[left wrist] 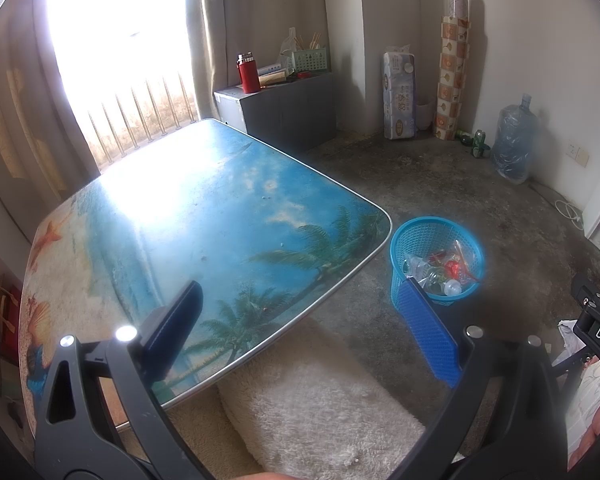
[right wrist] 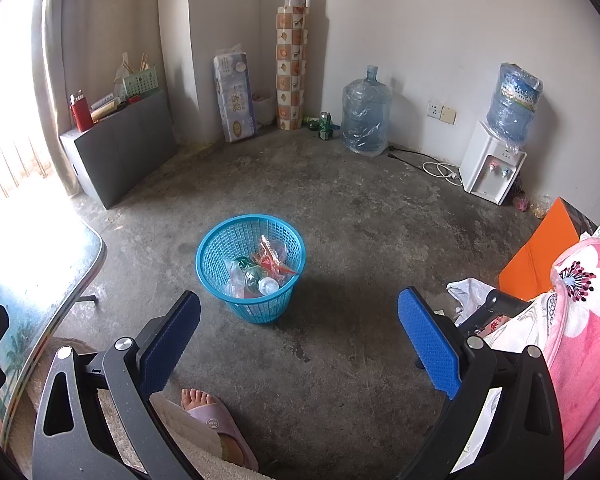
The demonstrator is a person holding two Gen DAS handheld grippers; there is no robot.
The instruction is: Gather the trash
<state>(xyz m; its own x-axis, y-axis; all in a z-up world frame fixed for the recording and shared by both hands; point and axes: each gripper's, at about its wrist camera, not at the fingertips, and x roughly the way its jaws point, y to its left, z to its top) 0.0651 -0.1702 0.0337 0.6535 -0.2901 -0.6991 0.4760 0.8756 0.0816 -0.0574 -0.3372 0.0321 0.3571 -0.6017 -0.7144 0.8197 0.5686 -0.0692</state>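
both grippers, the left gripper [left wrist: 300, 324] and the right gripper [right wrist: 300, 340], hang with fingers spread and empty. the trash [right wrist: 260, 268], wrappers and a bottle, already sits in the blue mesh wastebasket [right wrist: 216, 256] on the floor beside the desk [left wrist: 220, 208], probably set there for easy drops.

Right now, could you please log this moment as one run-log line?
left gripper: open, empty | right gripper: open, empty | blue mesh wastebasket: on floor, holds wrappers, plastic bottle

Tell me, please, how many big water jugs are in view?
2: one jug stands on the floor by the back wall, another sits upturned on the white dispenser to its right. None seems hidden.
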